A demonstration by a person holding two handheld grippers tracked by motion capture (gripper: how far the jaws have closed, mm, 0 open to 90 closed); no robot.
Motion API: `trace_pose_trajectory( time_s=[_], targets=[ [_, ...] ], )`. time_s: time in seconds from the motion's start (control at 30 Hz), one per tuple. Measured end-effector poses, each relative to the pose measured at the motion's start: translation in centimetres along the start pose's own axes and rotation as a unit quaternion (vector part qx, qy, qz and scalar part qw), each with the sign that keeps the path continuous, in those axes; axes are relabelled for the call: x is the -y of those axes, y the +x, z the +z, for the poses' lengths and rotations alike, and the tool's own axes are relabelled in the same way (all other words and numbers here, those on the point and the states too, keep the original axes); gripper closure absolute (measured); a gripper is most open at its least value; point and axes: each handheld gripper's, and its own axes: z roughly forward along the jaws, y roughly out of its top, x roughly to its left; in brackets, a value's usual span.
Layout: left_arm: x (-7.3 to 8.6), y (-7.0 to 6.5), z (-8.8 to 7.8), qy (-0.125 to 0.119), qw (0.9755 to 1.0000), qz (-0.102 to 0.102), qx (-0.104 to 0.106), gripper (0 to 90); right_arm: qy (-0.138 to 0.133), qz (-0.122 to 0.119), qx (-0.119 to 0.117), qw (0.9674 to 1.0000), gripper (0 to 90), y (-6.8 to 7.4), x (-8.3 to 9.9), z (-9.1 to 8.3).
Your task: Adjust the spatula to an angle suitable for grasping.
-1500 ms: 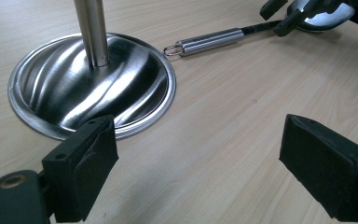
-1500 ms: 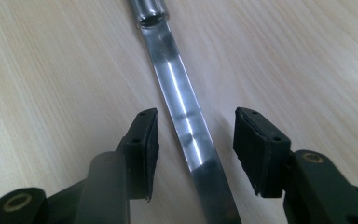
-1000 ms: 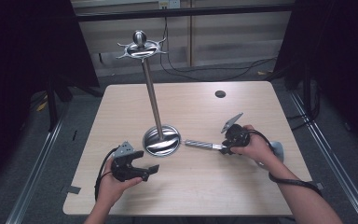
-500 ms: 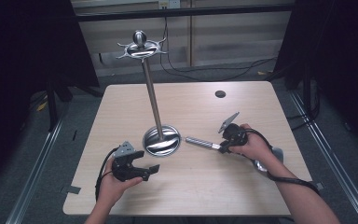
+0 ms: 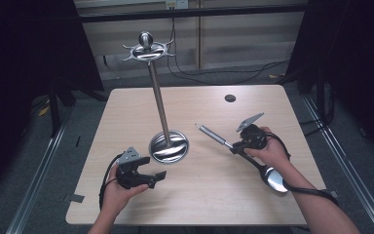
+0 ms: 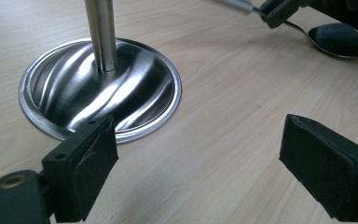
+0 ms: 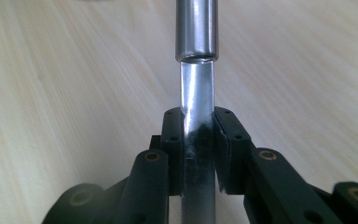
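Your right hand-held gripper (image 5: 234, 147) has just been closing, and its jaws now clamp the flat neck of a long metal spoon (image 5: 246, 157); the right gripper view shows both pads pressed against the shiny strip (image 7: 196, 140), with the round handle running on ahead. The spoon lies slantwise over the right half of the counter (image 5: 199, 204), its handle end pointing toward the stand and its bowl (image 5: 275, 179) back beside your right wrist. Whether the spoon touches the wood I cannot tell. Your left hand-held gripper (image 5: 156, 179) sits near the counter's front edge with its jaws wide apart and nothing between them, aimed at the round steel base (image 6: 100, 91) of the tall utensil stand (image 5: 158, 97) just beside it
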Motion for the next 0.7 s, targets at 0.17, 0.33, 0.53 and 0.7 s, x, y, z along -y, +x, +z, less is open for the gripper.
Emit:
trace_pose_trajectory(
  time_s=[0.17,0.33,0.53,0.7],
  targets=[
    [-0.1,-0.1,0.0,0.001,1.0,0.004,0.0,11.0,-0.075,0.027,0.005,0.9968,76.4,-0.3,0.5,-2.1],
    [-0.4,-0.2,0.2,-0.005,1.0,0.0,0.005,10.9,-0.12,0.037,0.007,0.992,76.5,0.1,0.5,-3.3],
    [-0.9,-0.8,0.7,-0.013,0.9998,-0.001,0.016,10.9,-0.175,0.045,0.004,0.9835,76.5,0.7,0.4,-4.7],
    [-1.8,-1.5,1.2,-0.024,0.9995,0.002,0.022,11.4,-0.219,0.055,-0.002,0.9743,76.5,1.0,0.6,-5.6]
  ],
)
